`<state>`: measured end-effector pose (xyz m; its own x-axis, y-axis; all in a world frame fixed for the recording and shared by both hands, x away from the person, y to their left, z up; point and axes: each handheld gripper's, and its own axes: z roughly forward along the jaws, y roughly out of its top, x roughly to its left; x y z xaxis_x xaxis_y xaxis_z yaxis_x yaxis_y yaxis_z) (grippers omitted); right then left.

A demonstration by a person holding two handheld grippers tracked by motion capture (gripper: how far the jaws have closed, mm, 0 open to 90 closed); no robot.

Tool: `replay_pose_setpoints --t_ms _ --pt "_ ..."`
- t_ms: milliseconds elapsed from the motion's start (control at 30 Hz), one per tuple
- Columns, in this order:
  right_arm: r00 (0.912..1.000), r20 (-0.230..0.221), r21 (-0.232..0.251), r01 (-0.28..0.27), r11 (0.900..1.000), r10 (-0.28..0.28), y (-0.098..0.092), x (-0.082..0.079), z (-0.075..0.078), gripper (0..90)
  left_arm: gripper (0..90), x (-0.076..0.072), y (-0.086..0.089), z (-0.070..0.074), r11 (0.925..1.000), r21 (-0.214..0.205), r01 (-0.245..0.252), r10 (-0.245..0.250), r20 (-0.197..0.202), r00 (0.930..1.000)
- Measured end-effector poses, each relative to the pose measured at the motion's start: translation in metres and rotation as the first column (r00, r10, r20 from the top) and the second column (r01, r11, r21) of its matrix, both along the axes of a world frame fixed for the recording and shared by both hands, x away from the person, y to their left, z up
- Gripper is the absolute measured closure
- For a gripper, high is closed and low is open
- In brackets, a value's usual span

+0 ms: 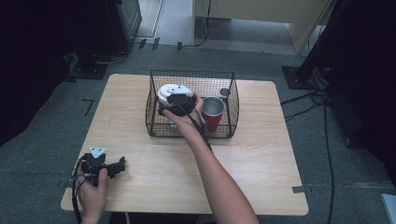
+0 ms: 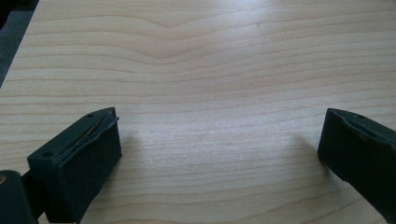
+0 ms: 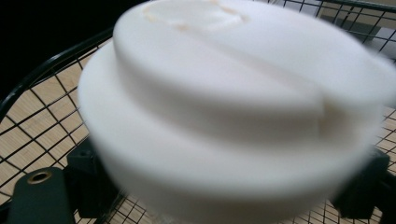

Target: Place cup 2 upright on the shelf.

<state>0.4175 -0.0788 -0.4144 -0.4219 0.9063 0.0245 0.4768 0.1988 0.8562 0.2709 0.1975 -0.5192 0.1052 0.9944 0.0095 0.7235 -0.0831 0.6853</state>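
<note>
A white round lid (image 1: 171, 90) sits in the left half of a black wire basket (image 1: 154, 122) at the middle of the table. My right gripper (image 1: 171, 107) reaches into the basket at the lid. In the right gripper view the blurred lid (image 3: 233, 107) looms between my right gripper's (image 3: 226, 189) jaws, which stand wide at its two sides. The lid hides the pads, and I see none pressing on it. A red cup (image 1: 213, 115) with a metal rim stands upright in the basket, just right of the hand. My left gripper (image 1: 120, 166) rests open on the table's near left corner, with only bare wood between its jaws (image 2: 219, 149).
The light wooden table (image 1: 261, 154) has rounded corners. A small dark round thing (image 1: 224, 92) lies in the basket's back right corner. Cables (image 1: 308, 100) run over the grey floor at the right, and dark stands flank the table on both sides.
</note>
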Motion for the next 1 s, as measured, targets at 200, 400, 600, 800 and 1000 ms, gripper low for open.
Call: replay_pose_setpoints --t_ms 200,400,600,800,1000 --pt "0.9999 -0.001 -0.012 -0.011 0.9999 0.011 0.001 -0.007 -0.003 11.6 0.0 0.0 0.0 0.0 1.0 0.0 0.0 0.0 0.0 1.0" --pt "0.9996 -0.016 -0.015 -0.023 0.9996 0.023 -0.001 -0.012 -0.004 10.5 0.0 0.0 0.0 0.0 1.0 0.0 0.0 0.0 0.0 1.0" --pt "0.9988 -0.032 0.0 -0.037 0.9993 0.037 -0.004 -0.015 -0.004 9.6 0.0 0.0 0.0 0.0 1.0 0.0 0.0 0.0 0.0 1.0" --pt "0.9984 -0.035 -0.001 -0.044 0.999 0.044 -0.007 -0.019 -0.004 9.0 0.0 0.0 0.0 0.0 1.0 0.0 0.0 0.0 0.0 1.0" --pt "0.9985 -0.037 -0.01 -0.041 0.9991 0.041 -0.01 -0.023 -0.007 3.2 0.0 0.0 0.0 0.0 1.0 0.0 0.0 0.0 0.0 1.0"
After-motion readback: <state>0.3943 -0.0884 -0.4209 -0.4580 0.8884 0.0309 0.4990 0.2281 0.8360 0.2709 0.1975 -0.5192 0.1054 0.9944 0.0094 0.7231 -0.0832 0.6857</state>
